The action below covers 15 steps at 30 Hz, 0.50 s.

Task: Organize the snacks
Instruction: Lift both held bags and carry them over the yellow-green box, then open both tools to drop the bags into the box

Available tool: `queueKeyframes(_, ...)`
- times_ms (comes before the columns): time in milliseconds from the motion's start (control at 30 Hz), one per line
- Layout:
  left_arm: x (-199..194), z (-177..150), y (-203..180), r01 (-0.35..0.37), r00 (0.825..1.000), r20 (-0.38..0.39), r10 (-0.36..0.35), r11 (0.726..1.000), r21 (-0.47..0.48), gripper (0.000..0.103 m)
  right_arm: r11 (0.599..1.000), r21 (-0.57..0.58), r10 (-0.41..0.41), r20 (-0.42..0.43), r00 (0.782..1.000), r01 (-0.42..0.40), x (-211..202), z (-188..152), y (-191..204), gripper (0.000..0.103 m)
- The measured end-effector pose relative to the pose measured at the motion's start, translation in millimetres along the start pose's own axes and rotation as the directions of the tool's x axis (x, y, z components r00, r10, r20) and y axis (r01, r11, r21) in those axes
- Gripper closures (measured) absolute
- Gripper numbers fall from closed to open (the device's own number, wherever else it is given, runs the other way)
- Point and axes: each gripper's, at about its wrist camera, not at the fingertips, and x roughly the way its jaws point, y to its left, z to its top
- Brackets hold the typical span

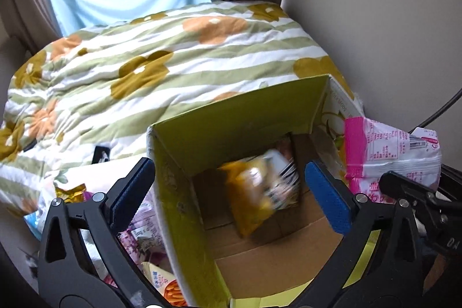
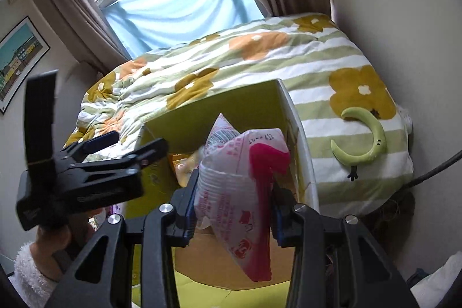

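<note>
a: starting with the left wrist view. my left gripper (image 1: 231, 186) hangs over the open box (image 1: 239, 117), its jaws spread wide with nothing pinched. the yellow snack bag (image 1: 260, 192) shows blurred between the two pads, down inside the box above its cardboard bottom.

b: what's around the box there?

a: to the left of it, more snack packets (image 1: 144, 233) lie in a heap, pinkish and orange ones. to the right, the pink and white snack bag (image 1: 395, 152) sits at the box's edge, with my right gripper's black frame just below it. the box stands on the bed, against the flowered quilt (image 1: 144, 68).

b: and the right wrist view?

a: my right gripper (image 2: 234, 210) is pinching the pink and white snack bag (image 2: 239, 192), pads pressed on both its sides. the bag stands upright over the open box (image 2: 254, 103), and a bit of the yellow snack bag (image 2: 184, 163) peeks out behind it inside. the left gripper (image 2: 130, 146) reaches in from the left over the box's near corner, a hand (image 2: 55, 238) in a fuzzy white sleeve (image 2: 29, 273) holding it. a green crescent toy (image 2: 366, 140) lies on the quilt (image 2: 288, 62) to the right of the box.
</note>
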Motion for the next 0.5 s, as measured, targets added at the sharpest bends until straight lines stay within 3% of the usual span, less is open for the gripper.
queueKeyframes(233, -16.7, -22.5, 31.3, 0.02, 1.0, -0.004, -0.02, 0.998, -0.058, 0.0, 1.0, 0.029, -0.006, -0.023, 1.0, 0.007, 6.2, -1.4, -4.2, 0.065)
queueKeyframes(500, -28.5, -31.2, 50.8, 0.037, 0.999, -0.002, -0.038, 0.995, -0.096, 0.0, 1.0, 0.016, 0.002, -0.024, 1.0, -0.002, 27.3, 27.2, 7.7, 0.063)
